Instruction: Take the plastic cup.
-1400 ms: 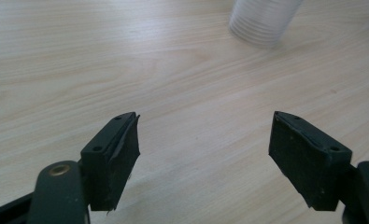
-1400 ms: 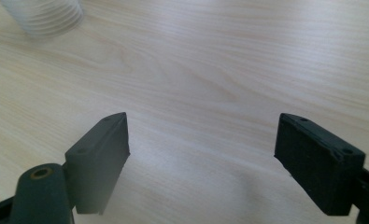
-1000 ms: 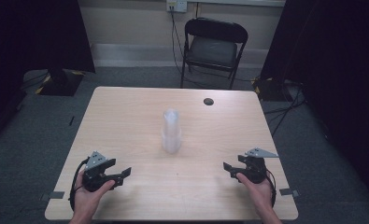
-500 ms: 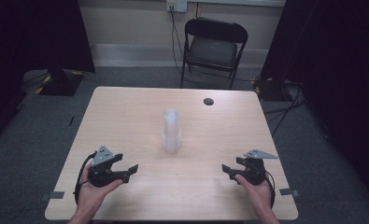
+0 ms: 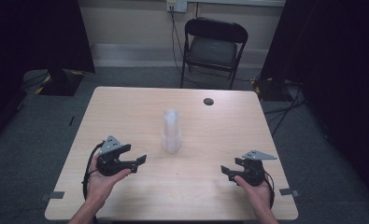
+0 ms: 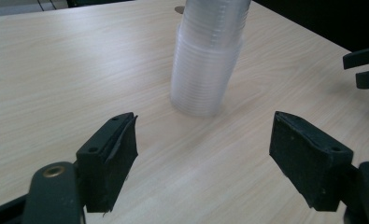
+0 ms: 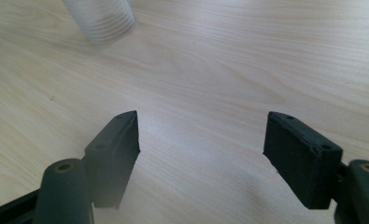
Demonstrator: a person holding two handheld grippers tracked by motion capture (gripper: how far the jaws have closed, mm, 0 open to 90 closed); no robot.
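A tall stack of clear plastic cups [image 5: 171, 133] stands upright in the middle of the wooden table [image 5: 126, 107]. My left gripper [image 5: 139, 163] is held in a hand at the near left, pointing right toward the stack. Its jaws have just been opening and stand wide with nothing between them [image 6: 203, 154]; the cups [image 6: 205, 60] rise a short way ahead. My right gripper [image 5: 225, 171] hovers at the near right, pointing left, open and empty [image 7: 201, 149]. The base of the cup stack [image 7: 100, 18] is at the upper left of the right gripper view.
A small round black disc [image 5: 209, 101] sits near the table's far edge. A black folding chair [image 5: 215, 46] stands behind the table. Dark curtains flank both sides. The right gripper's jaw tips [image 6: 364, 67] appear at the right edge of the left gripper view.
The left hand has lifted and carried its gripper to the right, closer to the cup stack. The right gripper has stayed where it was.
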